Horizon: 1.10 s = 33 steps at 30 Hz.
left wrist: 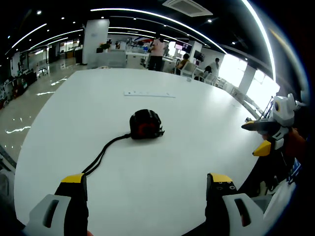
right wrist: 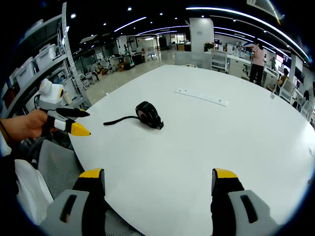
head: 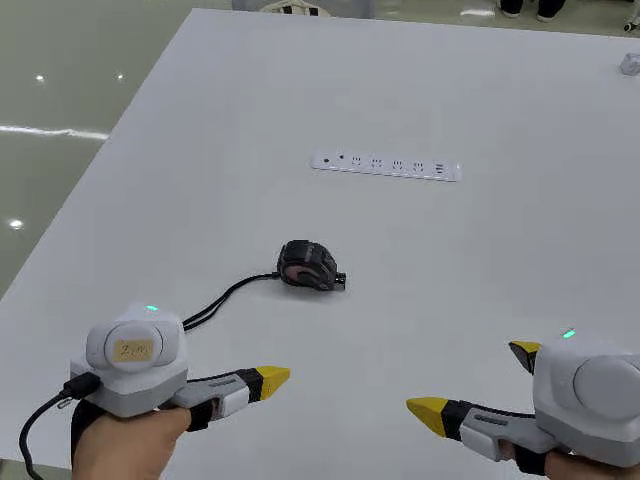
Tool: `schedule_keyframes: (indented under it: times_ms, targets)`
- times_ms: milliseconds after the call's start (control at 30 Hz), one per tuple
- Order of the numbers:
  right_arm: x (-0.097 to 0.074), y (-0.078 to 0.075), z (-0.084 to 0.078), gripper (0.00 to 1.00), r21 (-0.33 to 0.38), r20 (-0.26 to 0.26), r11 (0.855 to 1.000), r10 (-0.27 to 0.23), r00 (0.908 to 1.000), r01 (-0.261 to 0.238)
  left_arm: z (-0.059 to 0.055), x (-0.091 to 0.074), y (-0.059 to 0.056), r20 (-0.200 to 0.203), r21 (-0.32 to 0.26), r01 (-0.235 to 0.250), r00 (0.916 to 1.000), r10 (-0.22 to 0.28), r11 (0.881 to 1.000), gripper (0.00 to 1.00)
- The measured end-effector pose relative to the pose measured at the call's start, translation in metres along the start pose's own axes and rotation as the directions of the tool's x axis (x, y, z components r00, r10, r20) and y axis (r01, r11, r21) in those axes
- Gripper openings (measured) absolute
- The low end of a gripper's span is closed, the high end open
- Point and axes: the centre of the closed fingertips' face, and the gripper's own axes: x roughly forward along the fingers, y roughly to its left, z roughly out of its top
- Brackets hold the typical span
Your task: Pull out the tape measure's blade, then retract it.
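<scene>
My left gripper [left wrist: 146,179] hovers low over the near left of the white tabletop [head: 450,260], jaws spread wide and holding nothing. From it, the tape measure [head: 308,266] sits at about one o'clock, well apart from my jaws. It is a black case with a reddish face, resting on the tabletop near the middle. Its black wrist strap [head: 220,298] trails from the case toward eight o'clock, ending nearer my left gripper than the case does. I see no blade drawn out; the small tab at the case's four o'clock corner looks like the hook end, though it is too small to be sure. Beyond the case, at about one o'clock from it, lies a white power strip [head: 386,166], well clear. My right gripper [right wrist: 157,173] hangs over the near right, also wide open and empty, with the case at about ten o'clock from it.

I judge the task has not yet started: this is the approach. Next I should bring the left gripper in to clamp the case body, avoiding the strap, and guide the right in to pinch that hook tab, which calls for a fine, low, narrow grip.
</scene>
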Motion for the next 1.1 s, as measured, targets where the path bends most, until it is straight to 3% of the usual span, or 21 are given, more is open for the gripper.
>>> schedule_keyframes:
  times_ms: [1100]
  targets:
    - [0.03, -0.006, -0.002, 0.89, -0.05, -0.044, 0.998, 0.031, 0.9985, -0.033, 0.008, 0.023, 0.003, -0.018, 0.03, 0.021, 0.9996, -0.02, 0.999, 0.98]
